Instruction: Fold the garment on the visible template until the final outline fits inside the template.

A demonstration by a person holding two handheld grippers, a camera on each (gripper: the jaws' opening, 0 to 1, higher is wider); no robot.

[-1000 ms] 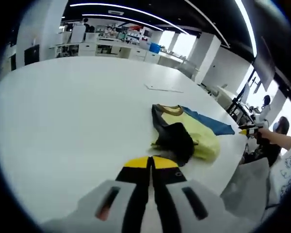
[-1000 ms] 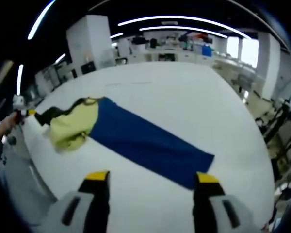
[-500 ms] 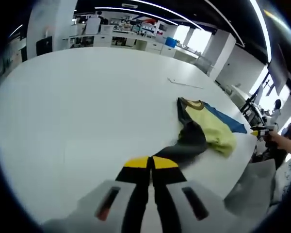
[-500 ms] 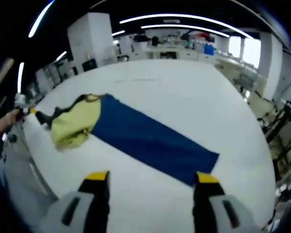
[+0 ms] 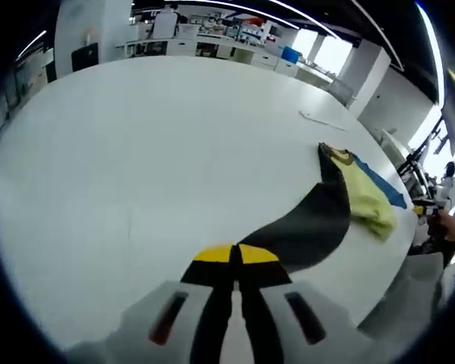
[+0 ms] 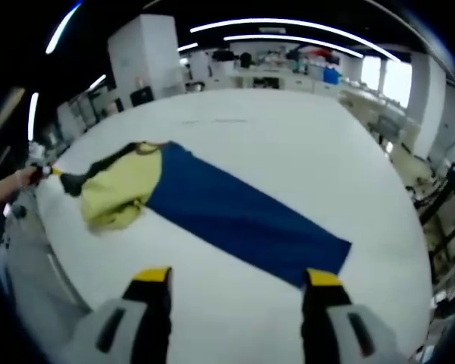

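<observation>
The left gripper (image 5: 232,254) is pinched on the black sleeve (image 5: 311,227), which stretches to the garment (image 5: 364,199) at the right of the left gripper view. The right gripper (image 6: 235,277) is spread and holds nothing; the garment (image 6: 212,205) lies on the table (image 6: 288,144) across the centre of the right gripper view. No template outline can be made out. Risk: further pull may drag the whole garment, bunch the yellow part (image 6: 114,193), or slip the sleeve from the jaws.

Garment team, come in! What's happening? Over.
Left gripper shut on black sleeve, stretched out. Right gripper open, above blue panel. Garment unfolded.
</observation>
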